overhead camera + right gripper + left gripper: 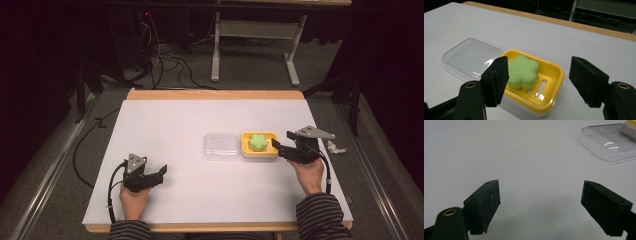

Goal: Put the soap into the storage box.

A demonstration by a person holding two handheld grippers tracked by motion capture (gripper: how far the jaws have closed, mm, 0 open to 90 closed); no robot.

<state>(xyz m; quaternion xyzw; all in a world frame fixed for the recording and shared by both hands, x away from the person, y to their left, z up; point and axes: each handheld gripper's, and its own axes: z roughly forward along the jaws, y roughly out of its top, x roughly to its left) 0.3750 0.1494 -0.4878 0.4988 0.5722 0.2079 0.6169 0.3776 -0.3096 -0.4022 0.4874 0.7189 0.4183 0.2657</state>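
Both tongs stand wide open with nothing between their jaws. The left tongs [161,172] rest low over the table [165,125] near its front left corner, held by the person's left hand [134,196]; their blocky black jaws are matte, and one pad [606,206] shows a thin red line along its edge. The right tongs [281,142] sit near the right edge, gripped by the right hand [309,172], jaws pointing left toward a yellow soap dish [260,151] just beside them. From the right gripper view the dish [550,75] lies between and just beyond the jaws, apart from both.

The dish is glossy yellow plastic, rectangular with rounded corners and slotted drain holes in its floor. In it lies a pale green, flower-shaped soap [258,142] with a smooth matte surface and scalloped edge. Touching the dish's left side is a clear plastic lid [221,146], rounded, ribbed, lying flat near the table's middle.

The table has a smooth white top and a light wooden rim. A small crumpled white scrap [336,147] lies off the right edge. Cables [170,62] trail on the grey floor beyond the far edge.
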